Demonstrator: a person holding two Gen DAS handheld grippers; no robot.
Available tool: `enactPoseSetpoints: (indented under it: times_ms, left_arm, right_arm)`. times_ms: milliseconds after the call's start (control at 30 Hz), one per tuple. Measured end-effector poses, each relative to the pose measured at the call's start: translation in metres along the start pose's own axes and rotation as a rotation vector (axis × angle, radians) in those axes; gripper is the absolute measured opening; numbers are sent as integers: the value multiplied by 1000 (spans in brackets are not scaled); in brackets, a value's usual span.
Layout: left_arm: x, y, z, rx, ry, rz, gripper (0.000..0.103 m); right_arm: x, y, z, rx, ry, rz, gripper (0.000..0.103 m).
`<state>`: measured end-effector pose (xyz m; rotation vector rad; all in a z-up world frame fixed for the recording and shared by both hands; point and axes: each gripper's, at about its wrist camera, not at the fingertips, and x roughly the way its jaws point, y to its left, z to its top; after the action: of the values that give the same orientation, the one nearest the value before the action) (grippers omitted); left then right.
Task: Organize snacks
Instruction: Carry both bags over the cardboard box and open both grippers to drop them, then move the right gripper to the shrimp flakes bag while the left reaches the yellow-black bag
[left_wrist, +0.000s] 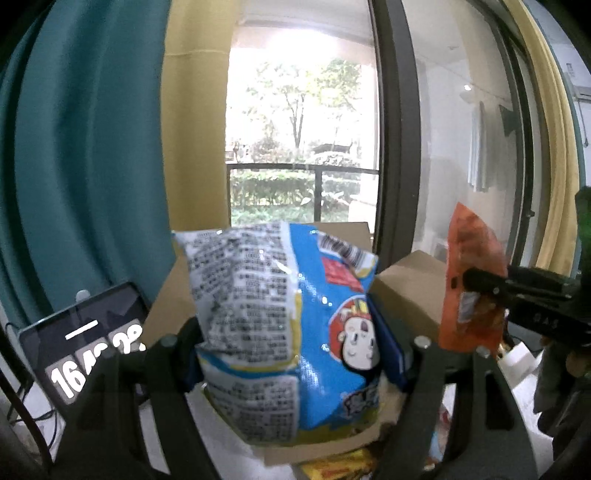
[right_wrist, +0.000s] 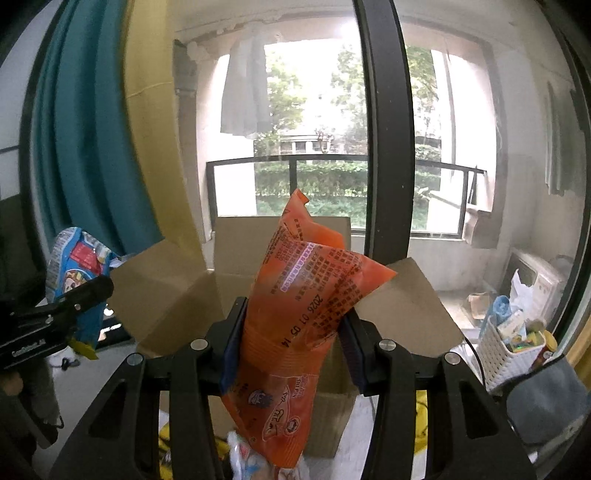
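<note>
In the left wrist view, the left gripper (left_wrist: 295, 354) is clamped on a blue snack bag (left_wrist: 284, 332), its jaws standing fairly wide because the puffy bag fills the gap between the pads; the bag sits at the centre of the frame, raised in front of an open cardboard box (left_wrist: 410, 295) whose flaps spread behind it from 9 to 3 o'clock. At 3 o'clock the other tool pinches an orange snack bag (left_wrist: 469, 280), and a phone showing a clock (left_wrist: 85, 350) leans at 8 o'clock. In the right wrist view, the right gripper (right_wrist: 291, 354) is closed about halfway on that orange bag, which stands tall at the centre, with the box mouth just behind it at 12 o'clock; the blue bag hangs at 9 o'clock and a white basket (right_wrist: 506, 354) sits at 4 o'clock. To finish this step well, I judge both bags should be carried clear over the flaps, lowered inside the box, and released only once they are below the rim, without squeezing harder.
</note>
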<state>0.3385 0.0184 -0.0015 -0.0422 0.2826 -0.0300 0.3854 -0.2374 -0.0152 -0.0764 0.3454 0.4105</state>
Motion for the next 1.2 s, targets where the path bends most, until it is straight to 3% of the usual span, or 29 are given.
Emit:
enactPoseSetpoints:
  times_ms: [267, 400, 533, 633, 900, 1200]
  left_arm:
    - [57, 0, 1, -33, 60, -7, 76]
    - [74, 0, 3, -44, 72, 13, 91]
    - [81, 6, 9, -61, 81, 15, 95]
    - [74, 5, 14, -67, 68, 13, 96]
    - [50, 11, 11, -82, 49, 7, 97]
    - [20, 11, 13, -91, 34, 5, 97]
  right_arm:
    - [51, -11, 12, 28, 21, -21, 50]
    - [70, -13, 14, 30, 39, -26, 50]
    - [87, -12, 14, 11, 66, -31, 54]
    - [91, -8, 14, -11, 61, -43, 72]
    - [84, -3, 15, -13, 67, -36, 73]
    - [45, 7, 12, -33, 56, -23, 73]
